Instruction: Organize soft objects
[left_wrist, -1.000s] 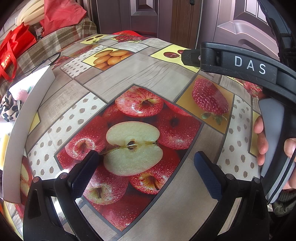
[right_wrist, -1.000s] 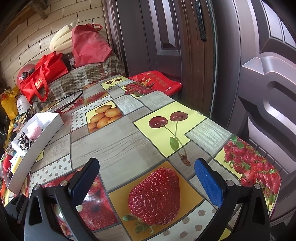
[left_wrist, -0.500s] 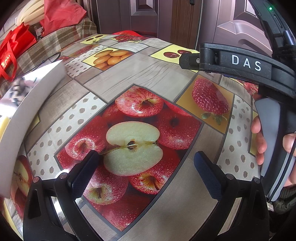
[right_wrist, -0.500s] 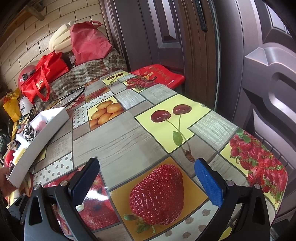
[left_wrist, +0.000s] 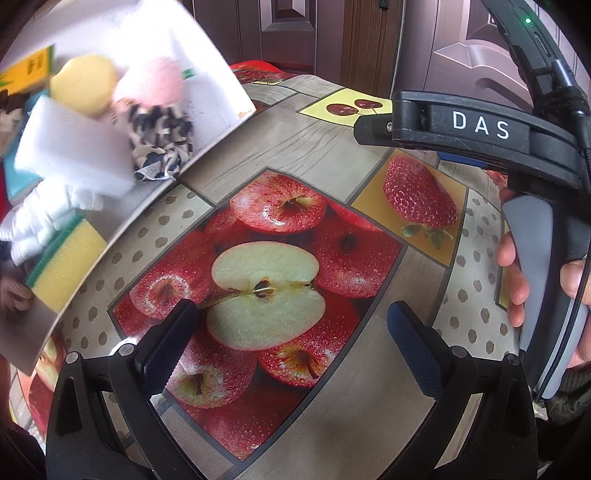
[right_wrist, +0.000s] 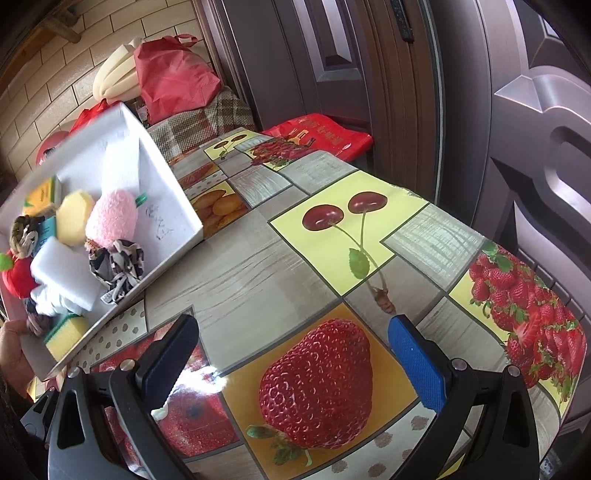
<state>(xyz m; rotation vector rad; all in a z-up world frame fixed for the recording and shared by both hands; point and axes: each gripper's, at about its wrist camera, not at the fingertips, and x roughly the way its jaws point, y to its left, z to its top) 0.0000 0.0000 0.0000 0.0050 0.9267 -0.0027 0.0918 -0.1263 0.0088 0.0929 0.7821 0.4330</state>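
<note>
A white box (right_wrist: 162, 206) is tipped up toward the table at the left, held by a bare hand (right_wrist: 14, 350). Inside lie a pink fluffy toy (right_wrist: 112, 218), a yellow sponge (right_wrist: 74, 218), a white foam block (right_wrist: 64, 271), a leopard-print cloth (right_wrist: 118, 264), a red plush (right_wrist: 16, 275) and a green-backed sponge (right_wrist: 64, 332). The box (left_wrist: 218, 74) also shows in the left wrist view, blurred. My left gripper (left_wrist: 291, 343) is open and empty above the apple print. My right gripper (right_wrist: 291, 350) is open and empty above the strawberry print.
The table has a fruit-print cloth (right_wrist: 258, 266). The right gripper's body (left_wrist: 480, 129) and its holding hand (left_wrist: 513, 280) fill the right of the left wrist view. Red bags (right_wrist: 173, 74) sit on a plaid seat behind; a dark door (right_wrist: 406, 74) stands at the back right.
The white box has been lifted from the table's left side and tipped toward the middle, so its soft contents now slide into view. Both grippers stay open and nearly still.
</note>
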